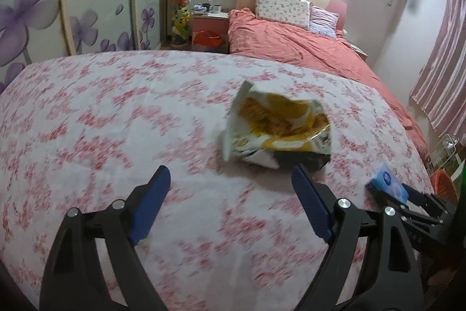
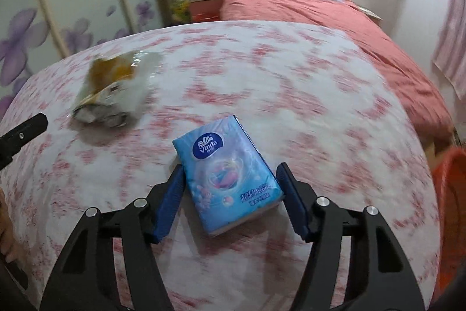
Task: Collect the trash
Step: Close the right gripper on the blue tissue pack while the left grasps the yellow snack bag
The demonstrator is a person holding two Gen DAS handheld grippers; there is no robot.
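From the left wrist, we see our left gripper [image 1: 230, 194] spread wide and holding nothing, its blue pads [image 1: 151, 203] hovering over the flowered bedspread [image 1: 102, 121]. The crumpled yellow snack wrapper [image 1: 279, 127] lies just ahead and a little to the right, well in from every edge of the bed, with its near dark corner close to the right pad. At the far right of this view the blue tissue pack [image 1: 386, 184] shows between the tips of the other tool. From the right wrist, our right gripper [image 2: 230, 197] brackets the tissue pack [image 2: 230, 174]: the left pad touches or nearly touches its side, while a gap remains at the right pad, so we judge it released rather than clenched, and whether the pack is lifted we cannot tell. The wrapper [image 2: 113, 89] sits toward the far left edge of the bedspread [image 2: 291, 95] here. To take the wrapper well, we should shift the left tool rightward and forward, centre the jaws over the bunched middle and pinch the foil without catching the cloth.
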